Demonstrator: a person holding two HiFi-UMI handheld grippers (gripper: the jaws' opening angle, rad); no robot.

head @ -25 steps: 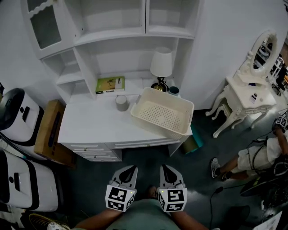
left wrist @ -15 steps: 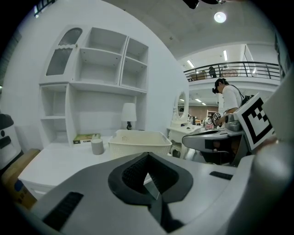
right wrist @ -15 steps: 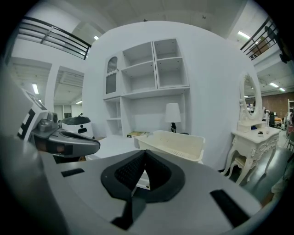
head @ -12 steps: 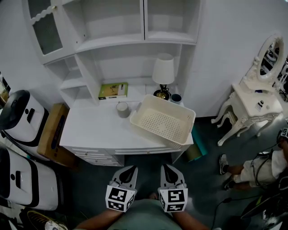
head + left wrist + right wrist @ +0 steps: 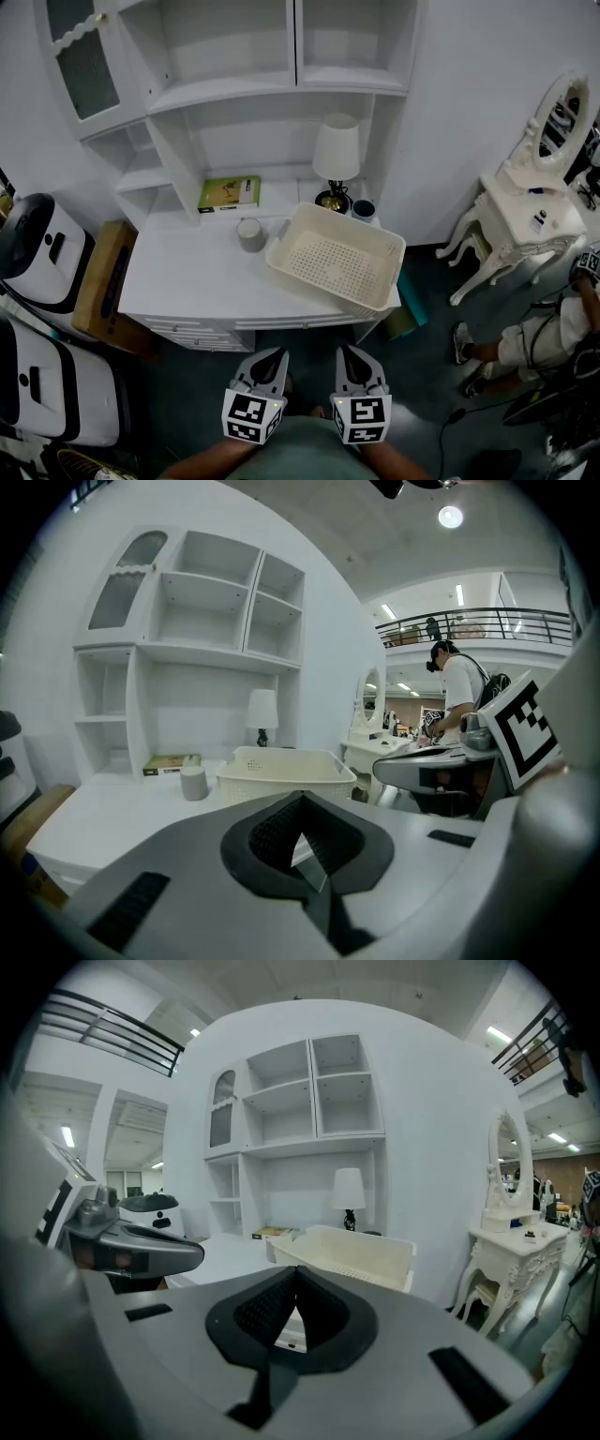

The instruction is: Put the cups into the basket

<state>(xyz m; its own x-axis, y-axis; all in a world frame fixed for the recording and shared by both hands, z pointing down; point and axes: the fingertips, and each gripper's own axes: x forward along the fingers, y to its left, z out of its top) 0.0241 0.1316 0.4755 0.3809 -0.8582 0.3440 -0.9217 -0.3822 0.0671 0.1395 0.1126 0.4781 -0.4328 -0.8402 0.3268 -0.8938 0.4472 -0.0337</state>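
1. The left hand-held gripper and the right hand-held gripper are held side by side, low and close to the person's body. Both point forward at the white bench. On each, the jaws are pressed together with nothing between them.
2. A grey cylindrical cup stands upright on the bench with its mouth up and its long axis vertical. It is ahead of the left hand-held gripper, well apart from it.
3. A dark blue cup also stands upright. It is far ahead of the right hand-held gripper, behind the basket and next to the lamp's base.
4. The cream perforated plastic basket lies ahead of the right hand-held gripper, open side up and empty. Its long axis runs across the bench and is skewed, so the right end sits nearer the hand-held grippers. The grey cup is just beside its far left corner.
5. Farther ahead, a green book lies flat, and a lamp with a white shade stands on a dark base.
6. White open shelving rises behind the bench against a white wall.
7. The floor is dark. Left of the left hand-held gripper are a brown cardboard box and white-and-black machines.
8. Right of the right hand-held gripper are a white vanity table with an oval mirror and a person.
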